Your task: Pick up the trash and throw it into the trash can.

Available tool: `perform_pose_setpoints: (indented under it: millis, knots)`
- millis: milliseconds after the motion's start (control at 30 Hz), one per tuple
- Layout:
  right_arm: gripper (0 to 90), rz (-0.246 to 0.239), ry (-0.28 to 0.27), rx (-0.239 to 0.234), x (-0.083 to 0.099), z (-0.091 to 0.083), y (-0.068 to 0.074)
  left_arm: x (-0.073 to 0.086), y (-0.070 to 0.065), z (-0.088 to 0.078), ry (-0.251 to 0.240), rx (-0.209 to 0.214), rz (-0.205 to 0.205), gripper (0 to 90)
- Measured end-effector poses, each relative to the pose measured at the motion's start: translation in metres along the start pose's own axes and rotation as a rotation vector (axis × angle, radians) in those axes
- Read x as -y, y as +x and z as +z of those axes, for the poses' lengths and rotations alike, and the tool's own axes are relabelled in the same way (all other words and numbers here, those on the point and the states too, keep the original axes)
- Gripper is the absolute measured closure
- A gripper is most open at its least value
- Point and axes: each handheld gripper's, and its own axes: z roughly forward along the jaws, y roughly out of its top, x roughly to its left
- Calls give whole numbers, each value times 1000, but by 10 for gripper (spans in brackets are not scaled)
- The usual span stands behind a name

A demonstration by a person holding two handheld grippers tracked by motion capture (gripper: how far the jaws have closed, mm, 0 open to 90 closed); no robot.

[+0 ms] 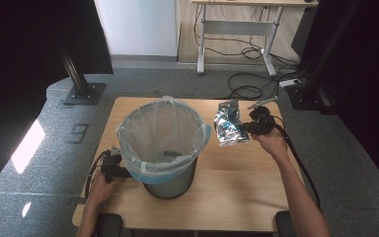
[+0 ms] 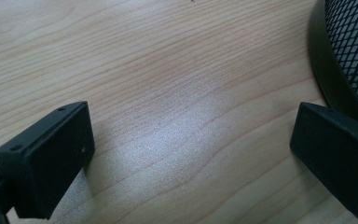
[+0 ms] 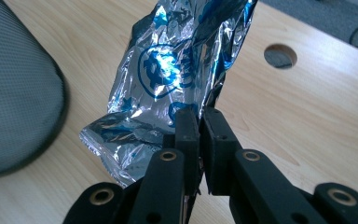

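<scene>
The right gripper pinches a shiny wrapper tight — probably to drop it in the bin. The left gripper sits wide apart beside the bin on the bench — holding nothing.

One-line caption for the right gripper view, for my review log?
Right gripper shut on a crinkled foil bag above the wooden table, mesh bin at left.

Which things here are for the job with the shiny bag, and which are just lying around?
Probably for the job:
- crinkled silver and blue foil bag, pinched in the right tongs
- black mesh waste bin with a clear plastic liner
- left tongs, open beside the bin's base

Just lying around:
- grey desk at the back
- black cables on the carpet
- round hole in the wooden table
</scene>
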Motion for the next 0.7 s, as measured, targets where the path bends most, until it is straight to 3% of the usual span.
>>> perform_pose_setpoints:
  millis: [367, 700]
  knots:
    - [851, -34, -31, -27, -22, -28, 8, 0, 0, 0, 0, 0, 0, 0]
    - [850, -35, -58, -42, -42, -53, 11, 0, 0, 0, 0, 0, 0, 0]
